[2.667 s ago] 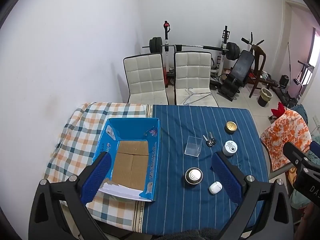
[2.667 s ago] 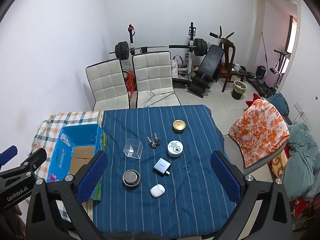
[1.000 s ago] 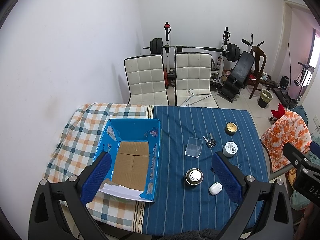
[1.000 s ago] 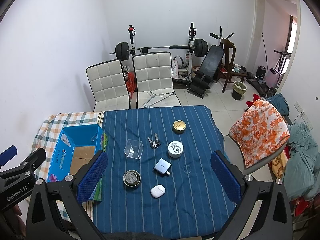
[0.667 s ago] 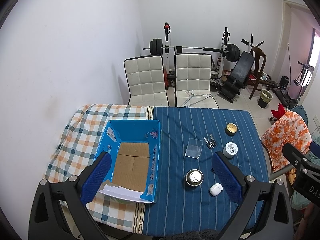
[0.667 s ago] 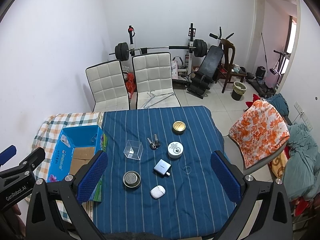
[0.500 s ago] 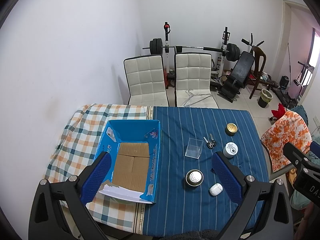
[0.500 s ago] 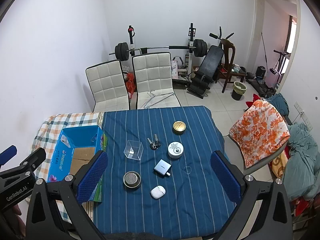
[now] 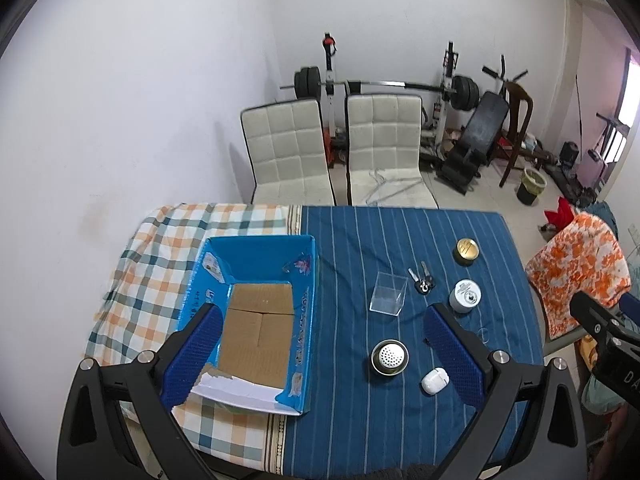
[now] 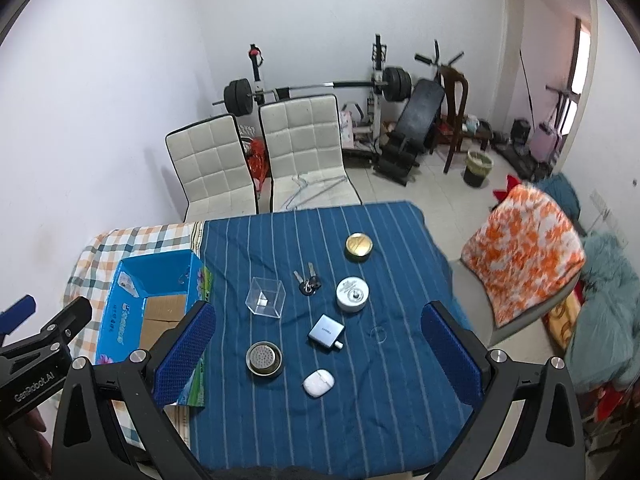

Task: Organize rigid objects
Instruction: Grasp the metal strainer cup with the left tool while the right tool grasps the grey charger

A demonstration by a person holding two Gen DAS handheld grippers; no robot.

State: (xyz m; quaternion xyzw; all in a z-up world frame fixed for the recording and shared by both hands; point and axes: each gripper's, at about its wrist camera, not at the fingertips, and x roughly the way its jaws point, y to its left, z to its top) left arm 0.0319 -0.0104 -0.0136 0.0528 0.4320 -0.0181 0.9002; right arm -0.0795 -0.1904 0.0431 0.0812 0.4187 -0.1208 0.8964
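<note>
Right wrist view: both grippers, left gripper (image 9: pixel 320 344) and right gripper (image 10: pixel 318 344), hover high above a blue striped tablecloth (image 10: pixel 400 400) with jaws spread wide, grasping nothing. Scattered on the cloth are a clear plastic box (image 10: pixel 266 297), keys (image 10: pixel 307 279), a gold tin (image 10: pixel 359 246), a white round jar (image 10: pixel 352 294), a metal strainer cup (image 10: pixel 264 359), a grey charger (image 10: pixel 327 333) and what looks like a white earbud case (image 10: pixel 318 383). An open blue cardboard box (image 9: pixel 256 256) sits left on checked cloth (image 9: pixel 152 264).

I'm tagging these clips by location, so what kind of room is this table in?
Most likely a spare room at home, used as a gym. A barbell on its rack and a weight bench stand by the far wall, behind two white dining chairs and the cloth-covered table.
</note>
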